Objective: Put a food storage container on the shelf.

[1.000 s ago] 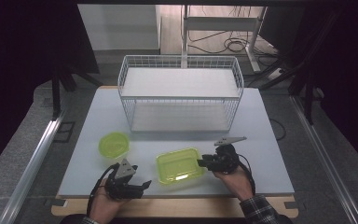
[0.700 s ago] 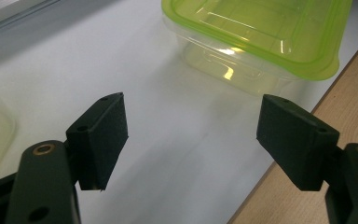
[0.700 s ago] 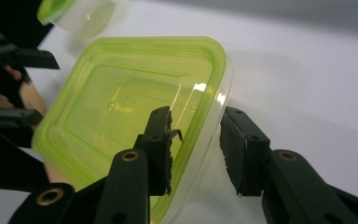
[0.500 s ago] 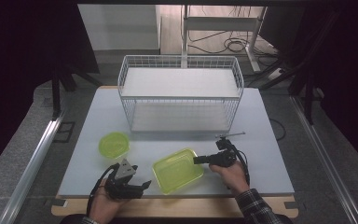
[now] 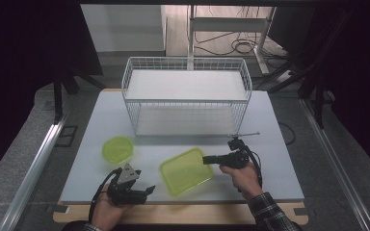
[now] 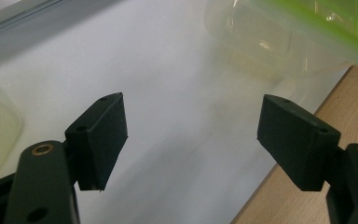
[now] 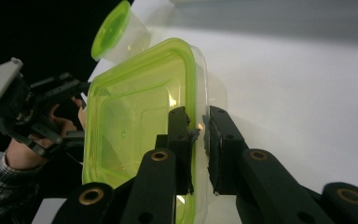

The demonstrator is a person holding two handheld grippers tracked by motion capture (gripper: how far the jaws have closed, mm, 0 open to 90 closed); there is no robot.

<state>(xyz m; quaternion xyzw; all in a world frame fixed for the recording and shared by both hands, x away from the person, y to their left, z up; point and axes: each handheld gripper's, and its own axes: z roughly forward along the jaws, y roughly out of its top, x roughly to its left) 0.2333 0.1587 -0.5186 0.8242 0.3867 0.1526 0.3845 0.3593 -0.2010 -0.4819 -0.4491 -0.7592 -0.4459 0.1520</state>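
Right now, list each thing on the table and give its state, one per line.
Square container: green lid on, gripped at its right rim, tilted.
Round container: green lid on, upright, untouched.
Wire basket: upright, nothing inside.
Right tongs: shut on the square container's rim.
Left tongs: open, holding nothing, near the table's front edge.

A pale grey table (image 5: 279,120) on a wooden base carries everything; a white wire basket (image 5: 187,96) stands at its far middle; a small round green tub (image 5: 118,148) sits near the front left; a square green container (image 5: 186,171) lies beside it, toward the front edge.
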